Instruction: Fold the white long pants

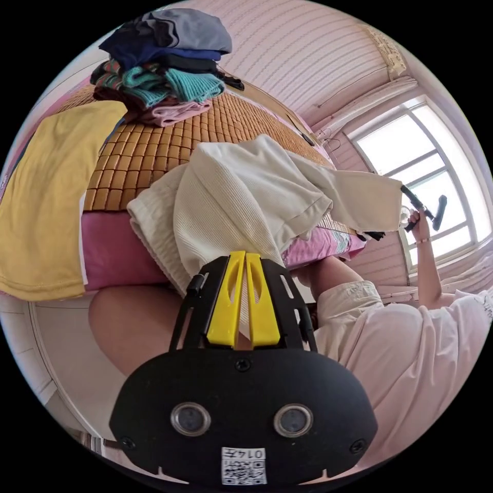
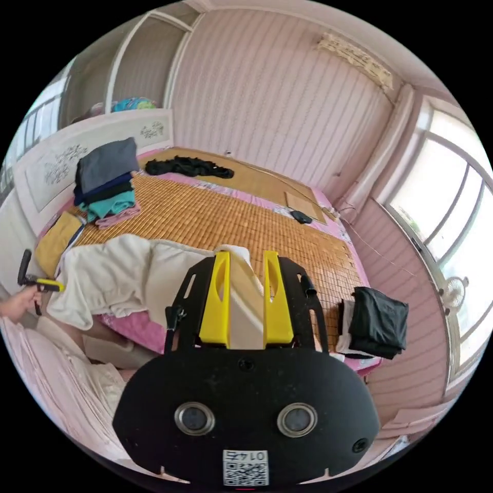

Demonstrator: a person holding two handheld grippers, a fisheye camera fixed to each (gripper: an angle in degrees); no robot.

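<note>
The white long pants lie bunched over the near edge of a bed, partly on a bamboo mat. My left gripper has its yellow jaws nearly together with a fold of the pants pinched between them. One pant end stretches off through the air to the right gripper, held up by a hand near the window. In the right gripper view, my right gripper has white cloth filling the gap between its jaws. From there the pants run left to the left gripper.
A stack of folded clothes and a yellow garment sit at the bed's left end. Black clothing lies at the far side. A folded black garment rests on the right corner. The person's leg presses against the bed.
</note>
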